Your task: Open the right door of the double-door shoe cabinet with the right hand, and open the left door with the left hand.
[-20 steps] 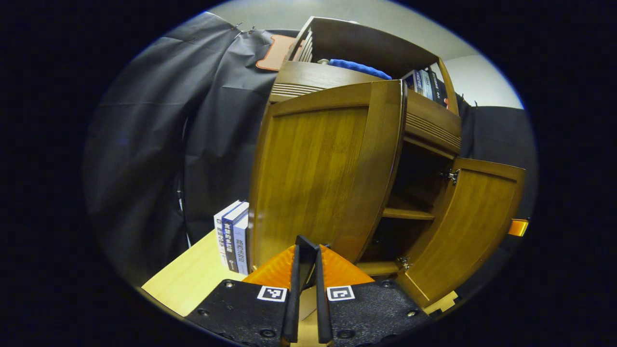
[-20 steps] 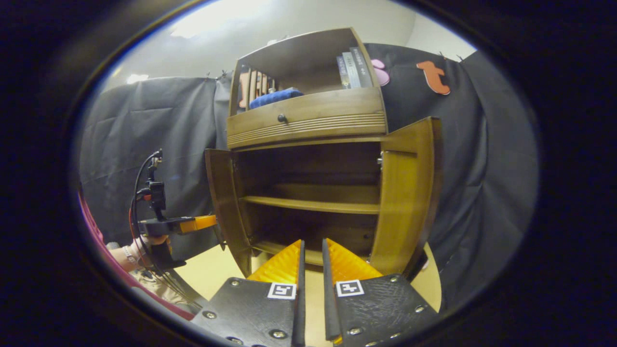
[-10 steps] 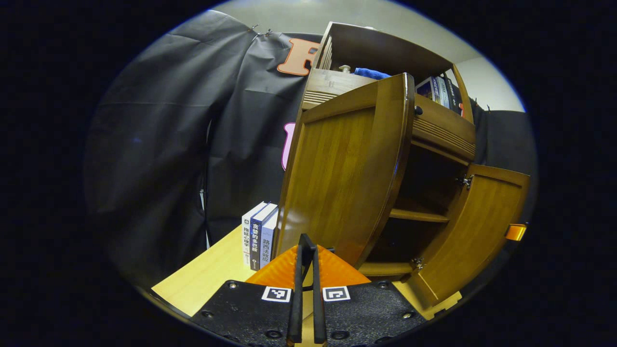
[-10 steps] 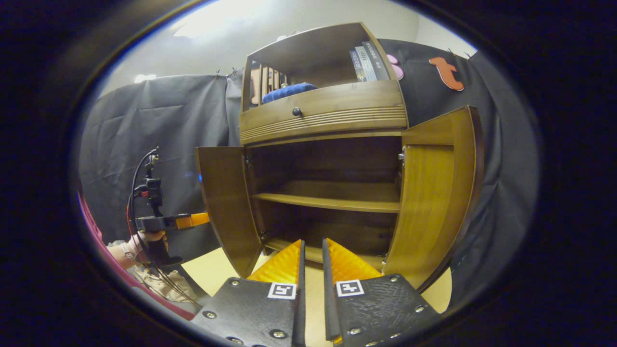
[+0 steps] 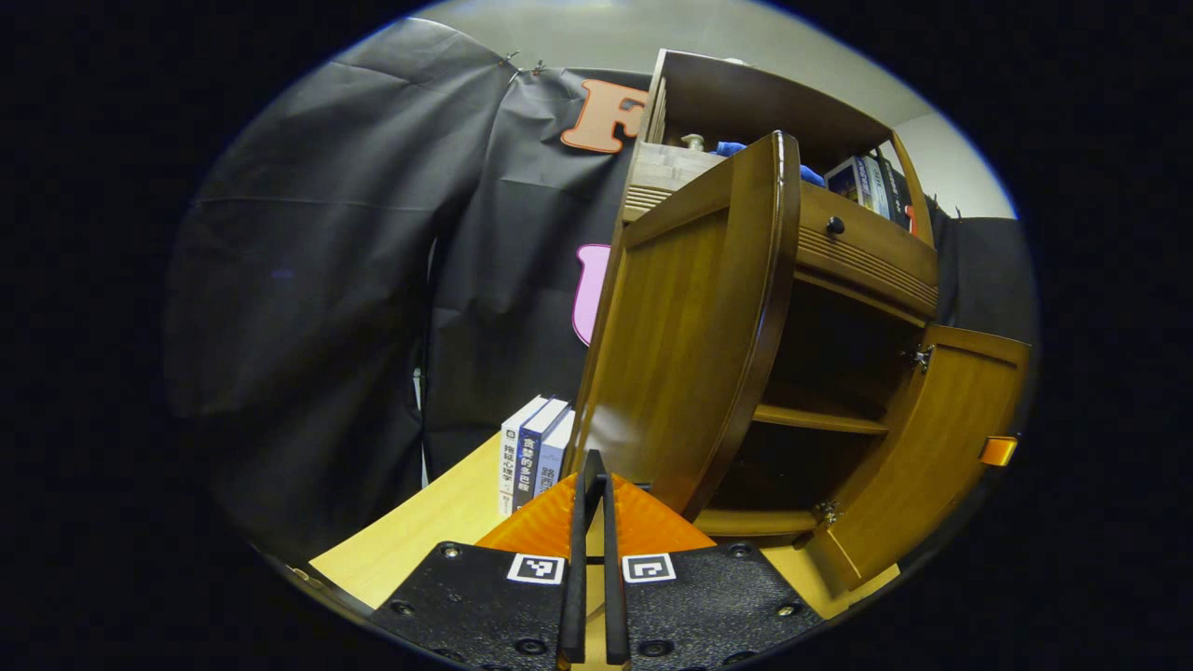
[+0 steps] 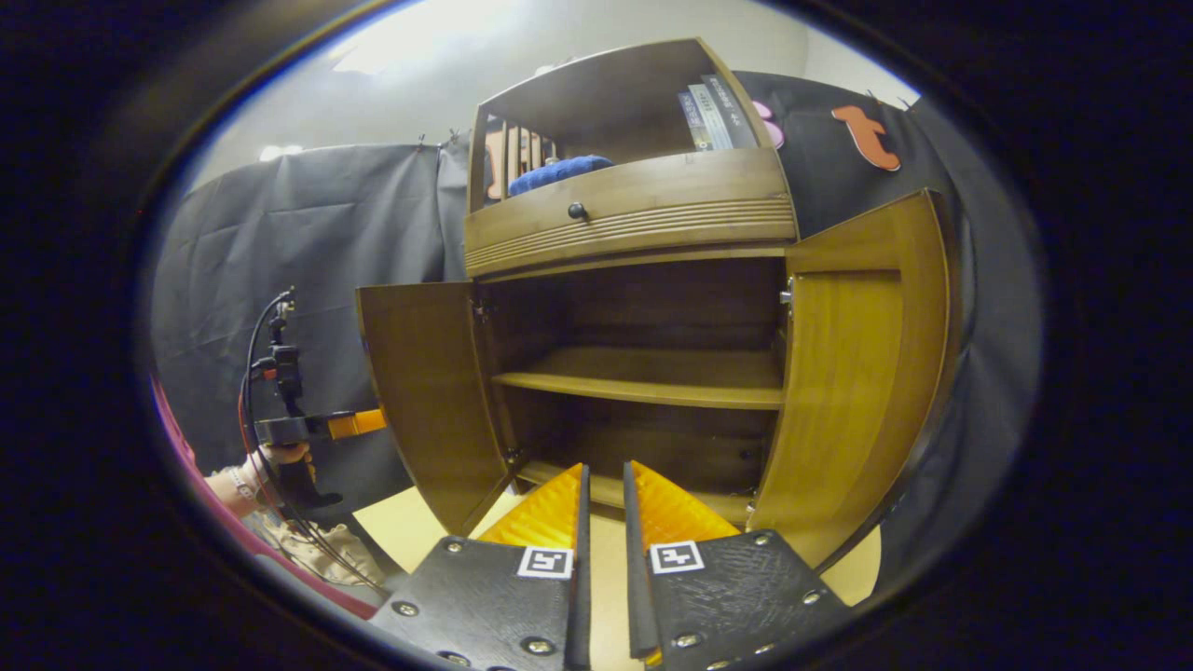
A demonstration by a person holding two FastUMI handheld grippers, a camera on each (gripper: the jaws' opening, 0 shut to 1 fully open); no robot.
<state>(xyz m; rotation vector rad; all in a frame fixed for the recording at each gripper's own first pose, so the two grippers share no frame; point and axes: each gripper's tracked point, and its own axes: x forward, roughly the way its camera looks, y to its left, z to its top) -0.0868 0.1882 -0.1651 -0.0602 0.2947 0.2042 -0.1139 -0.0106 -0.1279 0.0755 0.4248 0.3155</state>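
1. Your left gripper (image 5: 594,475) has its fingers drawn almost together with nothing between them; it sits just in front of the lower free edge of the left door (image 5: 694,326), apart from it as far as can be seen.
2. Your right gripper (image 6: 602,485) shows a narrow gap and grips nothing; it points at the cabinet's bottom shelf, between the two doors.
3. Both doors of the shoe cabinet (image 6: 634,214) stand swung out. The left door (image 6: 424,391) and right door (image 6: 857,373) flank a bare middle shelf (image 6: 643,377). I judge the task essentially done.
4. Handling, as a judgement: the doors look like stiff, solid wood on metal hinges (image 5: 920,356), fairly light to swing but with a glossy finish that may slip. No door knob is visible, so take the free vertical edge, away from the hinge, for leverage.
5. Watch the upright books (image 5: 531,457) beside the left door; it could knock them if pushed wider.
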